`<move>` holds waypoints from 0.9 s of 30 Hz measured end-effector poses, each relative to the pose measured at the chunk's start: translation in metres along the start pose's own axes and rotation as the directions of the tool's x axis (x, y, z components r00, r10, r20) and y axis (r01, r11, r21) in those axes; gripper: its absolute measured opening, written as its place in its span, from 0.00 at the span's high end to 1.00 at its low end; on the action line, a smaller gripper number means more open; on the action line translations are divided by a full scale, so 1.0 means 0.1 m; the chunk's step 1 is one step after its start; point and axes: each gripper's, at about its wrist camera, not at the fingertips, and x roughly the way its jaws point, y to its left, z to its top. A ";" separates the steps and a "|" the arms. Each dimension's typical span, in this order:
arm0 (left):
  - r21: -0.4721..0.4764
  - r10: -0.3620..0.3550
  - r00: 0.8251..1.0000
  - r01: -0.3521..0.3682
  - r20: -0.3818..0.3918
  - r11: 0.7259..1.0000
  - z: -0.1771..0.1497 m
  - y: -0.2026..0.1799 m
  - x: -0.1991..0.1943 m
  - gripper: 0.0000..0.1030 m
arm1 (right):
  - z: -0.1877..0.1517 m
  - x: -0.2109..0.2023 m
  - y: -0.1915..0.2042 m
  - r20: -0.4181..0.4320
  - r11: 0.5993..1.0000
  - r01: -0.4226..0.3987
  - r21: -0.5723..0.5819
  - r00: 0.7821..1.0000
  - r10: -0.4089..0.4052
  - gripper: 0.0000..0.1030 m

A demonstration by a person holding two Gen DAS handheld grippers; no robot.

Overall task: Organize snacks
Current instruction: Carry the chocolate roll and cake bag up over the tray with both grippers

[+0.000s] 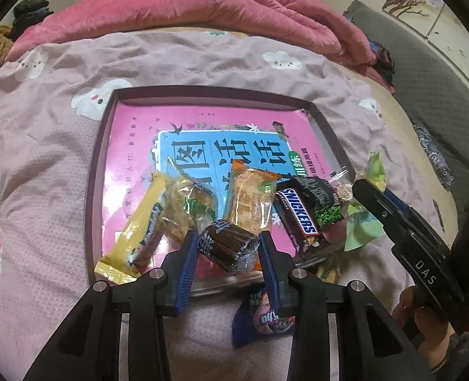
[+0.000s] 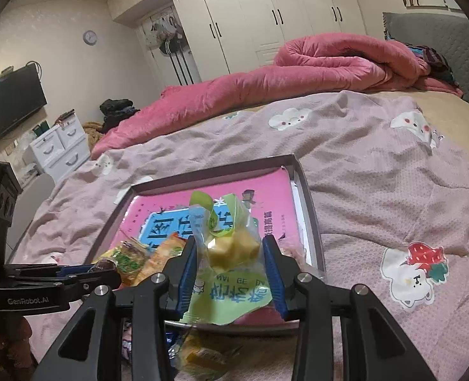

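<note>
Brown roll (image 1: 229,245) between left gripper (image 1: 229,247) jaws, over tray (image 1: 98,146).

brown roll (image 1: 229,245) (tilted) | green packet (image 2: 231,254); both over tray (image 1: 98,158)

The left wrist view looks steeply down from close above the near edge of the shallow dark-rimmed tray (image 1: 98,171) lined with a pink book, facing across the bed's mauve cartoon-print cover (image 1: 43,146) toward the rolled pink quilt (image 1: 183,12), with its own blue-padded left tongs (image 1: 228,247) low in the frame. The right wrist view sits lower and flatter, just right of the tray's near edge (image 2: 310,209), facing the white wardrobe doors (image 2: 266,16) past the right tongs (image 2: 229,263). Both share the tray, cover and quilt (image 2: 313,66), and each catches the other tongs at its edge (image 1: 402,222) (image 2: 59,277).
</note>
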 end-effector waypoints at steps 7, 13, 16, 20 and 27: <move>0.000 0.023 1.000 -0.023 -0.012 1.000 0.03 0.00 0.12 0.62 | -0.08 0.12 -0.08 -0.013 0.998 0.062 -0.011 0.998 -0.063 0.61; -0.005 0.030 0.999 -0.030 -0.020 1.000 0.04 0.02 0.20 0.62 | -0.12 0.15 -0.01 0.004 0.994 0.082 -0.069 0.997 -0.082 0.60; -0.013 0.030 0.999 -0.030 -0.021 0.999 0.05 0.03 0.21 0.62 | -0.15 0.17 0.10 0.007 0.987 0.090 -0.131 0.996 -0.090 0.60; -0.014 0.032 0.999 -0.033 -0.023 0.999 0.04 0.04 0.21 0.62 | -0.20 0.19 0.22 0.011 0.977 0.087 -0.195 0.996 -0.086 0.59; -0.028 0.033 0.999 -0.034 -0.032 0.999 0.02 0.08 0.23 0.62 | -0.21 0.19 0.17 0.006 0.983 0.073 -0.167 0.997 -0.073 0.57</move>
